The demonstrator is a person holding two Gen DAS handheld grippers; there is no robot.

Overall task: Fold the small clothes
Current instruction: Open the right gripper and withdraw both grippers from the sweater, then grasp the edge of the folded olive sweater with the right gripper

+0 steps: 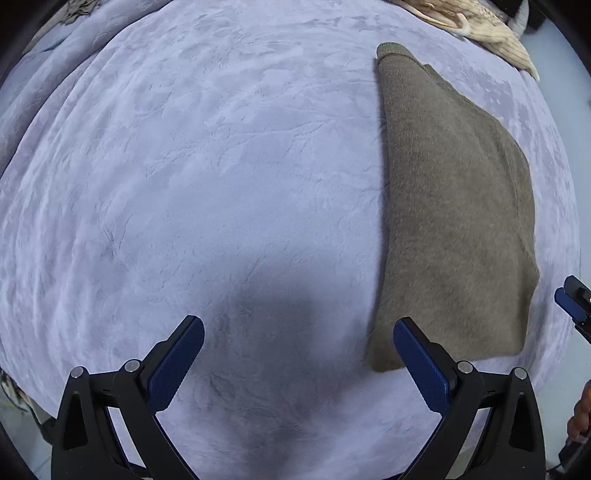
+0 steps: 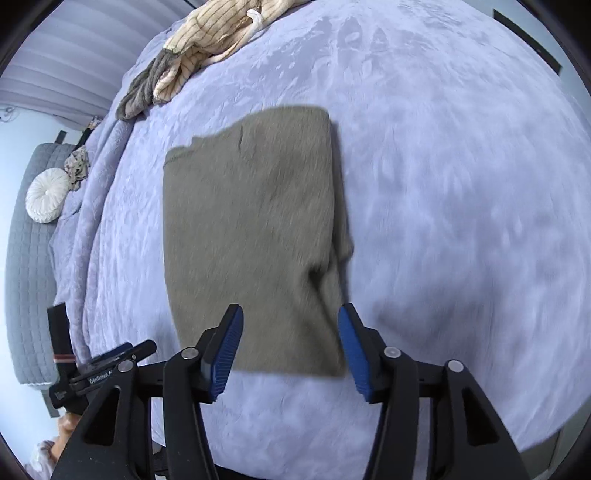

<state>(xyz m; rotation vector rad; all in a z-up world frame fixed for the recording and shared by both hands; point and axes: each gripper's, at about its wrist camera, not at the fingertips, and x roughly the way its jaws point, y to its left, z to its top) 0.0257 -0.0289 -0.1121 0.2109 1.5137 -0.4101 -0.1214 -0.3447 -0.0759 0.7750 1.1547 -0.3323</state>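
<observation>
An olive-brown knit garment (image 1: 454, 206) lies folded flat on the lavender bedspread (image 1: 207, 177), at the right of the left wrist view. My left gripper (image 1: 299, 328) is open and empty, to the left of the garment's near corner, its right finger over that corner. In the right wrist view the garment (image 2: 255, 229) lies in the middle on the bedspread (image 2: 461, 184). My right gripper (image 2: 290, 317) is open and empty, its fingers straddling the garment's near edge from above. The right gripper's tip (image 1: 570, 304) shows at the left view's right edge.
A heap of cream striped and grey clothes (image 2: 207, 44) lies at the bed's far edge, also seen in the left wrist view (image 1: 476, 26). A round white cushion (image 2: 46, 194) and a grey quilted headboard (image 2: 26, 258) are at the left. The left gripper (image 2: 107, 365) shows at lower left.
</observation>
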